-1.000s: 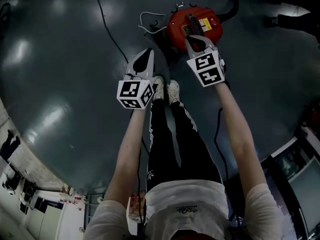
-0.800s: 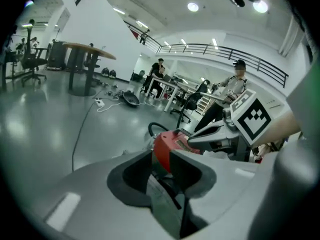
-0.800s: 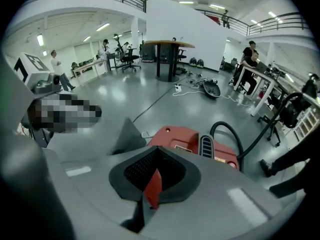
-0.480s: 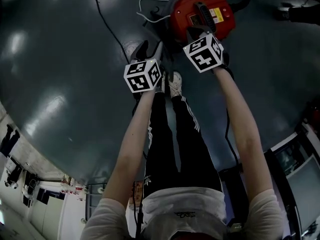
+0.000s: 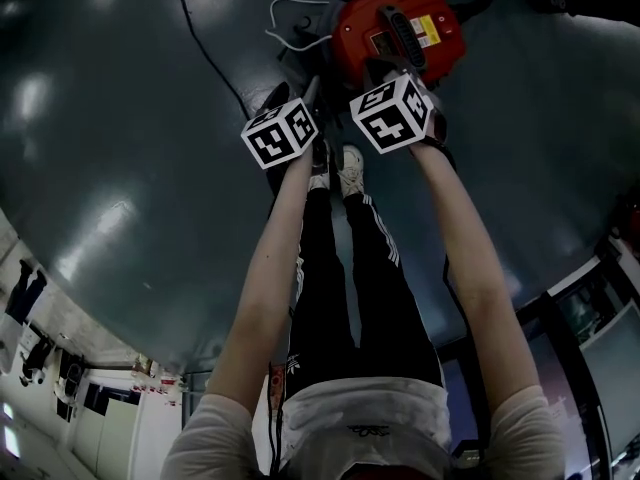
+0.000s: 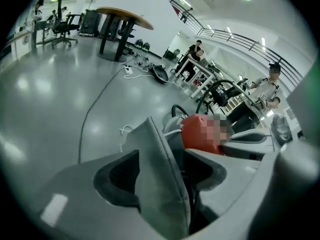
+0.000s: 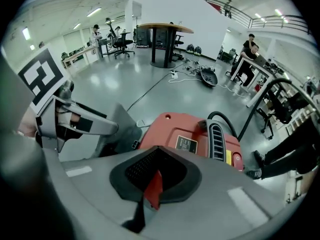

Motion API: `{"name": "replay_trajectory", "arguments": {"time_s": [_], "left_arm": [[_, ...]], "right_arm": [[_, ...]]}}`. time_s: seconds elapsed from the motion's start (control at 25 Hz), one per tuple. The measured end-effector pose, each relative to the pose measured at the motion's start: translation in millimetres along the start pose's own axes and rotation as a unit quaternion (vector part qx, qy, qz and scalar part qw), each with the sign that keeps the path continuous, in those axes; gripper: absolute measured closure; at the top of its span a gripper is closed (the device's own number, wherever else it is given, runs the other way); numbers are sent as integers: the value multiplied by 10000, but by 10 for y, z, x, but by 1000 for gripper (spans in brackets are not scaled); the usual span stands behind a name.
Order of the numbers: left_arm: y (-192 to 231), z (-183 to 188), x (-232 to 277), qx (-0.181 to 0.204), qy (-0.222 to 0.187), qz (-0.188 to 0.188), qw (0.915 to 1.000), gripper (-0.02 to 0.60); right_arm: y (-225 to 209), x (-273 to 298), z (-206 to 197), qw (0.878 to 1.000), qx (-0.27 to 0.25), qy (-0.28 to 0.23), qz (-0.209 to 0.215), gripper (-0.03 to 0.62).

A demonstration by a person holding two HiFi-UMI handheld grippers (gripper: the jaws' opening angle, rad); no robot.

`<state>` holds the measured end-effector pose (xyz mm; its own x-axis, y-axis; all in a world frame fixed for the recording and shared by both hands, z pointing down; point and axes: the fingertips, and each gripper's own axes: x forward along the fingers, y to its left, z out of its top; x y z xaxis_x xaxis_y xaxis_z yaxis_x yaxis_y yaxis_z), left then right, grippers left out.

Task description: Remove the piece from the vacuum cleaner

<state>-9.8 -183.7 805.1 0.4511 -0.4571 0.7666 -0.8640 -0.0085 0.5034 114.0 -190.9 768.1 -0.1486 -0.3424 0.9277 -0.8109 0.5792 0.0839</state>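
The red vacuum cleaner (image 5: 395, 28) stands on the grey floor ahead of my feet, with a black ribbed grille (image 7: 216, 141) on top and a black hose (image 7: 227, 119) behind. My right gripper (image 5: 385, 68) is at its near edge, jaws together. A thin red sliver shows in the slit between the pads (image 7: 152, 184); whether they pinch it I cannot tell. My left gripper (image 5: 298, 86) hovers just left of the vacuum (image 6: 197, 131), its grey fingers (image 6: 155, 174) closed into a wedge with nothing between them. It also shows in the right gripper view (image 7: 107, 129).
A white cable (image 5: 290, 30) lies coiled left of the vacuum, and a thin black cord (image 5: 205, 53) runs across the floor. My shoes (image 5: 335, 168) are just behind the grippers. A round table (image 7: 165, 34), chairs and people stand farther off.
Both grippers have moved forward to the vacuum and closer together. The right one now reaches its near edge.
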Motion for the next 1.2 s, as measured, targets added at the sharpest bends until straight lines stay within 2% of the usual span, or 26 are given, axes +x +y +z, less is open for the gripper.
{"name": "replay_trajectory", "arguments": {"time_s": [0.08, 0.24, 0.32, 0.68, 1.0, 1.2], "left_arm": [[-13, -100, 127, -65, 219, -166, 9996, 314], [-43, -211, 203, 20, 551, -337, 9979, 508], [-58, -234, 198, 71, 570, -331, 9978, 554], [15, -199, 86, 659, 465, -187, 9966, 567], [180, -249, -64, 688, 321, -59, 9971, 568], [204, -259, -106, 757, 269, -55, 9968, 569]], "right_arm": [[-5, 38, -11, 10000, 64, -39, -26, 582], [-14, 26, -1, 9999, 104, -99, -29, 582], [-23, 14, -3, 9999, 121, -114, -21, 582], [-20, 17, -7, 9998, 179, -79, 43, 582], [-18, 2, -2, 9995, 252, -193, -75, 582], [-32, -7, 3, 9995, 295, -115, 56, 582]]}}
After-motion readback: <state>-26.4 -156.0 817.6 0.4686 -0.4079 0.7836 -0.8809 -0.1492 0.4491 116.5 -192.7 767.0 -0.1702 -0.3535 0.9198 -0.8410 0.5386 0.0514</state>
